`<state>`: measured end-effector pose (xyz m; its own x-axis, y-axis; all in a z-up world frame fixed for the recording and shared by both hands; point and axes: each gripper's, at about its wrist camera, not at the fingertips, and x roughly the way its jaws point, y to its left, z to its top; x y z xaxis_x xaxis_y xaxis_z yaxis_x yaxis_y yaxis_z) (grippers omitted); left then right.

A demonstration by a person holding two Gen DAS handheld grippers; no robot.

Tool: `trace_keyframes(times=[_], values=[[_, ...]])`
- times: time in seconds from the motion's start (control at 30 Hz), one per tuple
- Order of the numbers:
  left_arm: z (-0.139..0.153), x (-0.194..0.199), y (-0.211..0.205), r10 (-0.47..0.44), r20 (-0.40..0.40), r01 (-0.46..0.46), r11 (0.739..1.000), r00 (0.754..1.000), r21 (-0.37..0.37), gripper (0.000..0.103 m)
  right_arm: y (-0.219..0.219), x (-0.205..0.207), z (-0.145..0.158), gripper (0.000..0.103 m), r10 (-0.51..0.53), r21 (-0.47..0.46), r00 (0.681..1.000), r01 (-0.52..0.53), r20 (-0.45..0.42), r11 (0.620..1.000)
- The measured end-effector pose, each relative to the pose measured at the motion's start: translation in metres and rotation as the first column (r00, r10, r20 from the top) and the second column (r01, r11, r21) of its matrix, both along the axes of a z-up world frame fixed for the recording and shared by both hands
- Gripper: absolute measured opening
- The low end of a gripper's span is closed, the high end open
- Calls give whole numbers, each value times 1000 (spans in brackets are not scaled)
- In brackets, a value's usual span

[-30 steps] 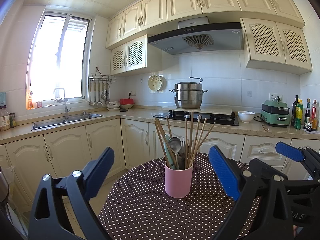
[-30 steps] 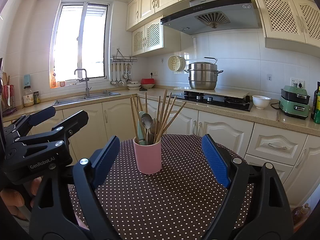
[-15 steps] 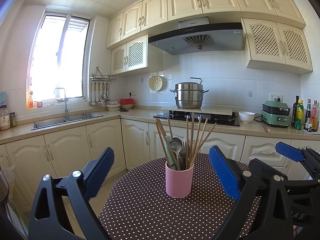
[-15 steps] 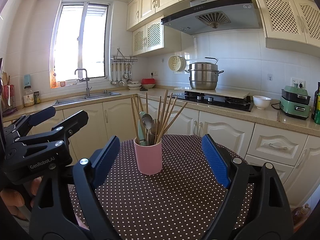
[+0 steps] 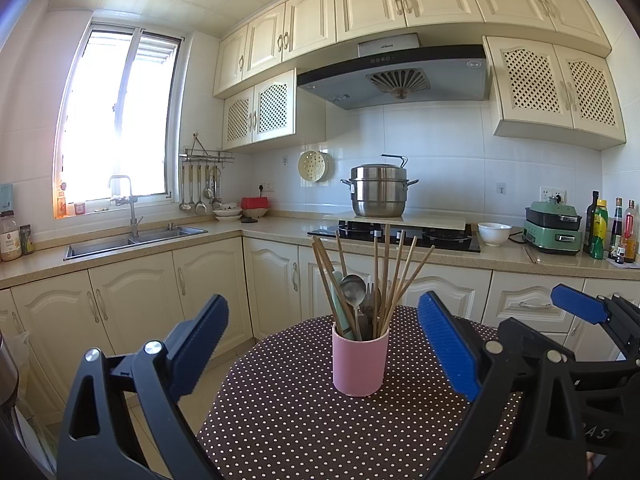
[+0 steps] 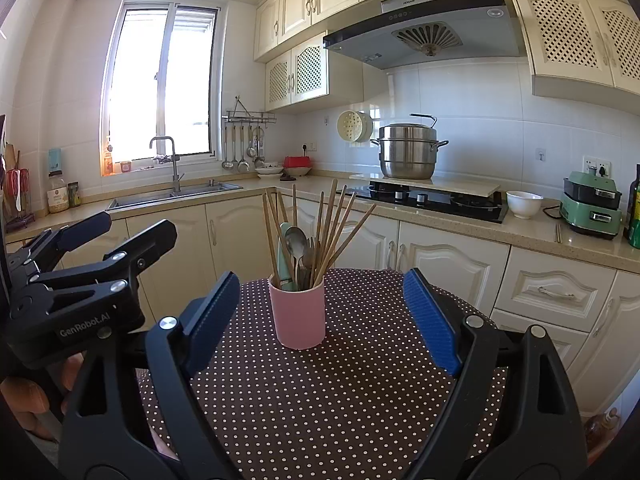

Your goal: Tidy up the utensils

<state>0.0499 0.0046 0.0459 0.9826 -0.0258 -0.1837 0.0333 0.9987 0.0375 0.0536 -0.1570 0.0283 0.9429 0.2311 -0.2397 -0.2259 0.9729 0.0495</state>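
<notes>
A pink cup (image 5: 361, 362) (image 6: 297, 317) stands upright on a round table with a brown polka-dot cloth (image 5: 304, 420) (image 6: 340, 392). It holds several wooden chopsticks (image 5: 394, 276) (image 6: 332, 224), a metal spoon (image 5: 353, 289) (image 6: 296, 242), a fork and a pale green handle. My left gripper (image 5: 324, 344) is open, nothing between its blue pads, short of the cup. My right gripper (image 6: 320, 316) is open too, its fingers either side of the cup in view but nearer the camera, not touching. Each gripper shows at the edge of the other's view.
Beyond the table runs an L-shaped counter with cream cabinets, a sink (image 5: 132, 238) at left, a hob with a steel pot (image 5: 378, 192), a white bowl (image 5: 494, 233), a green appliance (image 5: 554, 228) and bottles (image 5: 612, 228) at right. A hand (image 6: 24, 396) holds the left gripper.
</notes>
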Motion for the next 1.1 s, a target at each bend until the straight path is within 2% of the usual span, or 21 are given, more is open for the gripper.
trace_keyframes(times=[0.7,1.1], values=[[-7,7,-2,-5,-14,5,1000,1000,1,94,-2,7,-3,83,5,6,1000,-5,-15,1000],[-22,27,-3,-10,-63,10,1000,998,-3,94,-7,29,-17,83,10,10,998,-9,-62,1000]])
